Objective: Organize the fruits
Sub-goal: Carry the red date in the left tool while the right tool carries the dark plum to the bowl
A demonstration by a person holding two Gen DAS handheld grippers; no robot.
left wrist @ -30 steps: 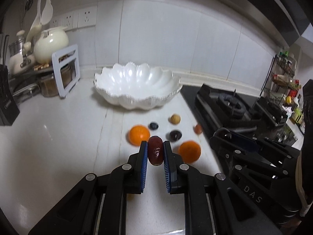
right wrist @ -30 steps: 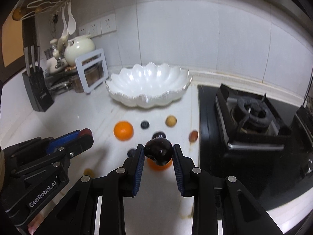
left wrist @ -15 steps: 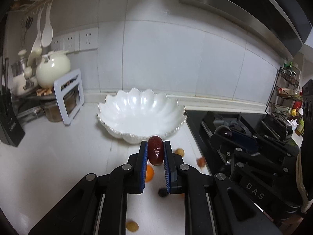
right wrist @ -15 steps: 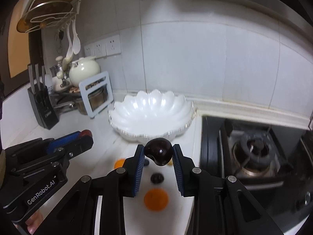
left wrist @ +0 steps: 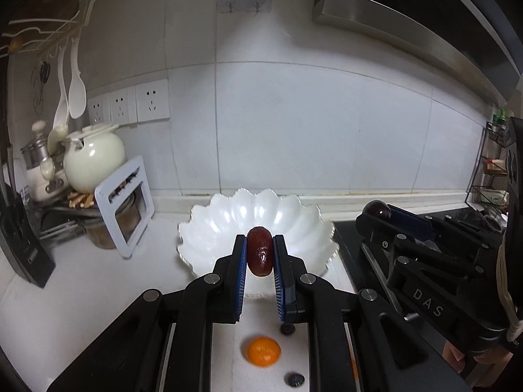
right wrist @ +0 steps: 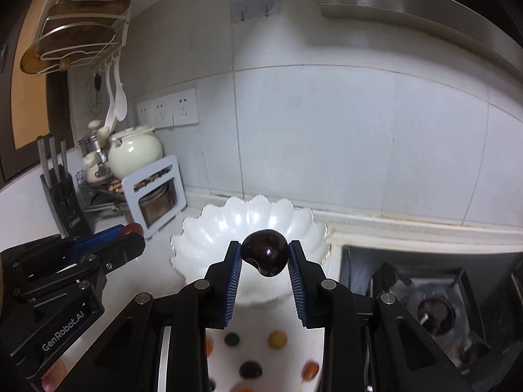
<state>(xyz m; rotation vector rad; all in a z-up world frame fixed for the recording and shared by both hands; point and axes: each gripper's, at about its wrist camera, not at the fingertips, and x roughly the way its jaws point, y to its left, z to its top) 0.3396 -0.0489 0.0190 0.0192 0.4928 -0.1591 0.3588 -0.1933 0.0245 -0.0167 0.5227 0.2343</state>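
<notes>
Left wrist view: our left gripper (left wrist: 260,256) is clenched on a reddish-brown oblong fruit (left wrist: 260,256), its long axis upright between the blue pads; the fruit hangs in the air against the near half of the white scalloped bowl (left wrist: 209,238), which lies straight ahead of the gripper and lower, on the white bench (left wrist: 81,281); below the fingers an orange (left wrist: 263,351) and two small dark fruits (left wrist: 294,378) lie loose on the bench; at the right edge of this view our right gripper (left wrist: 379,210) shows side-on with a dark round fruit at its tip, level with the bowl's right rim; the stove (left wrist: 457,215) is behind it.

Right wrist view: our right gripper (right wrist: 264,254) grasps a glossy dark plum (right wrist: 264,253) by its sides, the jaws set wider than the left pair's; the plum sits before the bowl (right wrist: 202,238), which again is dead ahead and lower; at the left our left gripper (right wrist: 130,232) points toward the bowl's left rim, a red fruit tip showing; more small fruits (right wrist: 278,339) wait on the bench under the fingers; a knife block (right wrist: 62,196) and a cream pot (right wrist: 135,150) stand well to the left.

We judge both hands about equally near the bowl, one to each side; the coming move turns on carrying each fruit forward over the rim before letting go, or it may land short on the bench.
</notes>
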